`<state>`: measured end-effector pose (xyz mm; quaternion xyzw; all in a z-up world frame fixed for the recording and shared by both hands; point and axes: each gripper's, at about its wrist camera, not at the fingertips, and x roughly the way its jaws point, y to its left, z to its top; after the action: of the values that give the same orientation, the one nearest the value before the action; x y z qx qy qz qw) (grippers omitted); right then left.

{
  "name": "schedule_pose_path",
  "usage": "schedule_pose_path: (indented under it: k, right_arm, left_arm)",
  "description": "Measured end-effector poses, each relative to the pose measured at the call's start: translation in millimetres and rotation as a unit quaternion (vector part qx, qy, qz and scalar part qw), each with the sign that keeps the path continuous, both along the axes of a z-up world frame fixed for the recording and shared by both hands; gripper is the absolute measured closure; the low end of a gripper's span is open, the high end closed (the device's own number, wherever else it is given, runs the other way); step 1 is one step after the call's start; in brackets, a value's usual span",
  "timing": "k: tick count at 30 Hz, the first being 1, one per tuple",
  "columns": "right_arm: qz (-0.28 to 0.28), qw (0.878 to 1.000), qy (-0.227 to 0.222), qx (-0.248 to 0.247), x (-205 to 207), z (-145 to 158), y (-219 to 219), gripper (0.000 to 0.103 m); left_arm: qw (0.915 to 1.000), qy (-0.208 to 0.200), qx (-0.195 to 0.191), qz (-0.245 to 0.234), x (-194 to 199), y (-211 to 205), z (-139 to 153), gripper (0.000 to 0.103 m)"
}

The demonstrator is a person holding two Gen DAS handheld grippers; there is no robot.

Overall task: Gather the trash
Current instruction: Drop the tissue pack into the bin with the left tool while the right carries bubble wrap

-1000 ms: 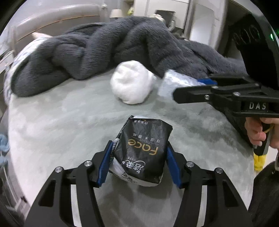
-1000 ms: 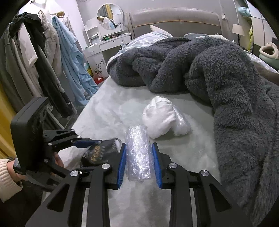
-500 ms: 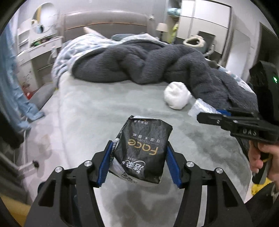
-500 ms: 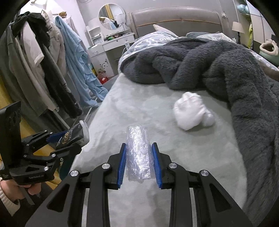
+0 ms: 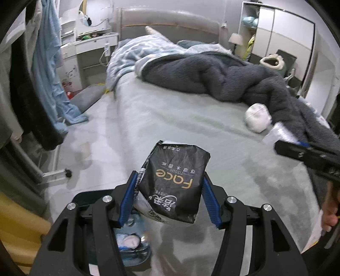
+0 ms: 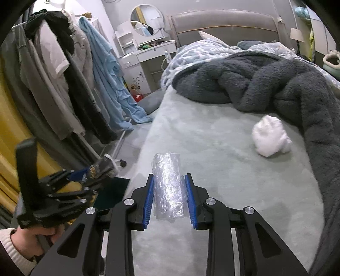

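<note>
A pale green bed [image 6: 212, 148] carries 1 rumpled grey blanket [image 6: 265, 85] and 1 white bundle [image 6: 268, 135].

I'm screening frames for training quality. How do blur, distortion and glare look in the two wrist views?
Left wrist view: fisheye bends the headboard; the other gripper at the right edge is motion-smeared, while the black tissue pack stays sharp. Right wrist view: same barrel distortion, soft highlights on the crumpled clear plastic, the blurred left gripper at the lower left.

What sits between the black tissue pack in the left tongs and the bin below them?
Nothing visible. The left tongs grip the tissue pack past the bed edge; the bin shows directly below, its opening partly hidden by the tongs.
</note>
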<state>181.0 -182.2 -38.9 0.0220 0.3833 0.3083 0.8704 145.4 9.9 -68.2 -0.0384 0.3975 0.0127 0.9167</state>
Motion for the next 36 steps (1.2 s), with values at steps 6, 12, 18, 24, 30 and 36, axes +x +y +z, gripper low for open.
schedule_pose_path:
  k: [6,12,18,24,30,36]
  right_arm:
    - [0.027,1.0,-0.006,0.0,-6,7,36,0.074]
    - [0.046,0.999,-0.003,-0.008,3,2,61,0.074]
    - [0.07,0.997,-0.004,-0.014,5,1,93,0.074]
    - [0.098,0.995,0.004,-0.02,8,-7,127,0.074]
    - [0.12,0.992,0.018,-0.032,17,-24,157,0.074]
    - [0.146,0.987,0.037,-0.048,19,-44,195,0.074]
  left_arm:
    - [0.9993,0.022,0.014,0.026,-7,29,-13,0.042]
    - [0.9977,0.047,0.009,0.049,-11,58,-28,0.042]
    - [0.9954,0.076,0.013,0.057,-12,73,-45,0.042]
    - [0.9912,0.119,0.002,0.057,-13,90,-68,0.042]
    - [0.9802,0.182,-0.027,0.073,-12,115,-101,0.042]
    - [0.9675,0.23,-0.03,0.101,-20,143,-125,0.042]
